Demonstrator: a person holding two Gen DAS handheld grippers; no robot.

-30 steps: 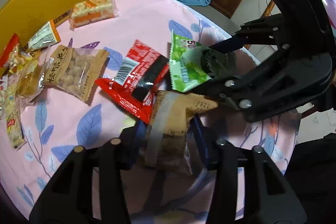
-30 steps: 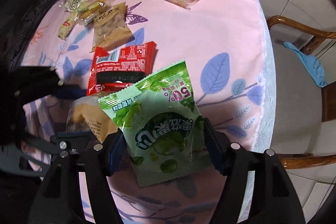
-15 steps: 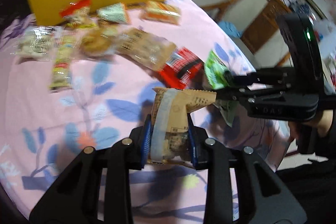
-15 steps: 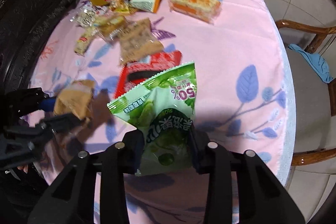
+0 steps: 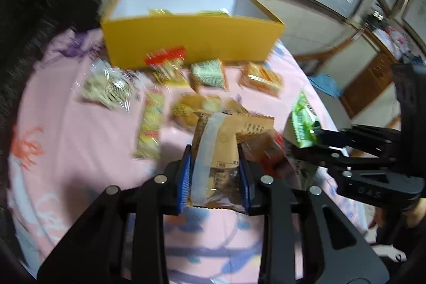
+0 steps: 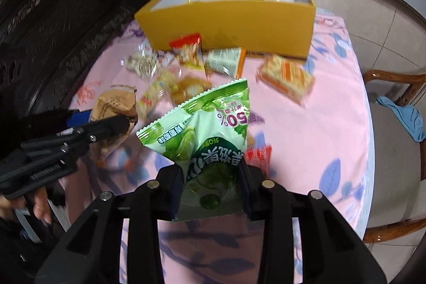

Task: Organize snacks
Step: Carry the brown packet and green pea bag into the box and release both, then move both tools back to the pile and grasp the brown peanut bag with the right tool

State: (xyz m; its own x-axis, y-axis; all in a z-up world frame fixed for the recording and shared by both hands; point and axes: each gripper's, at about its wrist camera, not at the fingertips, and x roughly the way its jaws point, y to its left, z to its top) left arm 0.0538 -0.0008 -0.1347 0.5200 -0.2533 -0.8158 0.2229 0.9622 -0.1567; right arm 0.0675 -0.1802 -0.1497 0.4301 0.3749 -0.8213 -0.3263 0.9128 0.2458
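Note:
My left gripper (image 5: 215, 175) is shut on a tan paper snack packet (image 5: 226, 148) and holds it above the pink tablecloth (image 5: 80, 145). My right gripper (image 6: 211, 185) is shut on a green candy bag (image 6: 207, 135), also lifted; it shows at the right of the left wrist view (image 5: 303, 124). The open yellow box (image 5: 191, 36) stands at the table's far side (image 6: 229, 23) with a few packets inside. Several snack packets lie in front of it, among them an orange cracker pack (image 6: 289, 76) and a red-topped pack (image 5: 167, 63).
A red packet (image 6: 257, 157) lies on the cloth just behind the green bag. A wooden chair (image 6: 394, 87) with a blue cloth (image 6: 404, 116) stands right of the table. Dark carved furniture (image 6: 53, 17) stands on the left.
Both grippers have lifted their packets off the table and tilted up toward the yellow box, whose open top now shows. The left one swung left, away from the red packet.

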